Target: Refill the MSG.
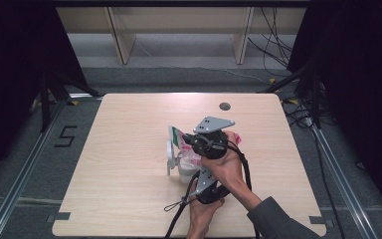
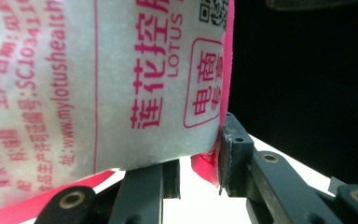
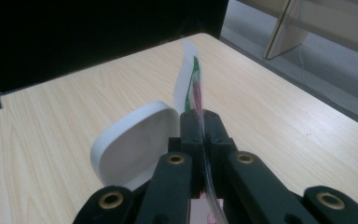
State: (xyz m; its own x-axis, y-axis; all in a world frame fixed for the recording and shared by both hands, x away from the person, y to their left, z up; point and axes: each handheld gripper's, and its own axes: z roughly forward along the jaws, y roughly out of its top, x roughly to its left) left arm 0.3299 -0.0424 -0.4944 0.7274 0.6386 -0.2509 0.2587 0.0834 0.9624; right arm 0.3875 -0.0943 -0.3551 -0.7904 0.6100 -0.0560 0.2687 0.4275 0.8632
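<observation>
A white bag [image 2: 98, 84] with pink print and white grains inside hangs over the middle of the table. My left gripper [image 2: 200, 163] comes from below and is shut on its lower part, the pads [image 2: 230, 149] pressing the pink edge. In the high view the left gripper [image 1: 197, 172] sits under the right gripper [image 1: 188, 140], which is shut on the bag's thin top strip [image 3: 195, 88] with green and red print. The right gripper [image 3: 200, 116] holds that strip upright. A white container [image 1: 184, 168] stands below the bag [image 1: 179, 137], its round lid [image 3: 135, 144] swung open.
The light wooden table [image 1: 129, 124] has a dark round hole [image 1: 224, 106] near its far edge. Wooden shelf legs [image 1: 122, 40] stand on the floor beyond it, and cables [image 1: 278, 45] lie at the back right. Metal rails [image 1: 20, 169] run along both sides.
</observation>
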